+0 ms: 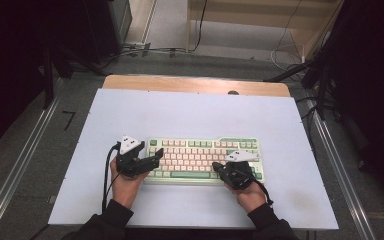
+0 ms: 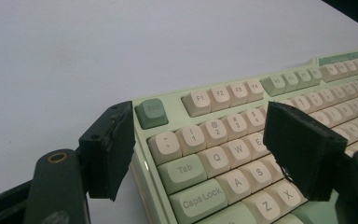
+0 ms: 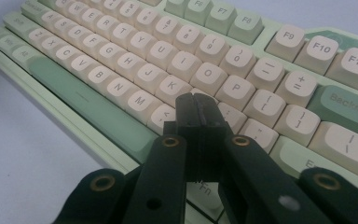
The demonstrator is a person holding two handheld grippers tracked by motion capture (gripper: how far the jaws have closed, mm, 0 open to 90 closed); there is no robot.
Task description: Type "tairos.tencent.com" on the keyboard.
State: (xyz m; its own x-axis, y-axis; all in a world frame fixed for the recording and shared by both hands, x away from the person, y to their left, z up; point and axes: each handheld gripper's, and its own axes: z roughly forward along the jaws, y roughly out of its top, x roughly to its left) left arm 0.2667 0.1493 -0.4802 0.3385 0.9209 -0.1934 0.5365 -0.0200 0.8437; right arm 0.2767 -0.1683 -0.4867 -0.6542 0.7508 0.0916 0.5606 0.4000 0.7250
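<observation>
A green and cream keyboard [image 1: 205,159] lies flat on the white tabletop [image 1: 190,115], and both grippers are at its near side, one at each end.

The left gripper [image 1: 152,159] has its jaws released and wide apart. In the left gripper view the near left corner of the keyboard sits between them: one jaw stands outside the left edge of the case, just beside the Esc key [image 2: 151,112], and the other jaw hangs over the letter keys near E and D. The jaws do not press on anything that I can see. I think they are placed like this so the gripper can steady the keyboard by its corner, or grasp that corner if the jaws come together.

The right gripper [image 1: 219,167] has its jaws clenched together with nothing between them. In the right gripper view the joined tips point down at the lower rows of keys, just in front of the K key [image 3: 171,85] and close to the comma key, which the tips partly hide. Whether the tips already touch a key I cannot tell. Closed jaws make one narrow point, which suits pressing a single key without hitting the keys beside it, so I judge that key pressing is the work in hand here.
</observation>
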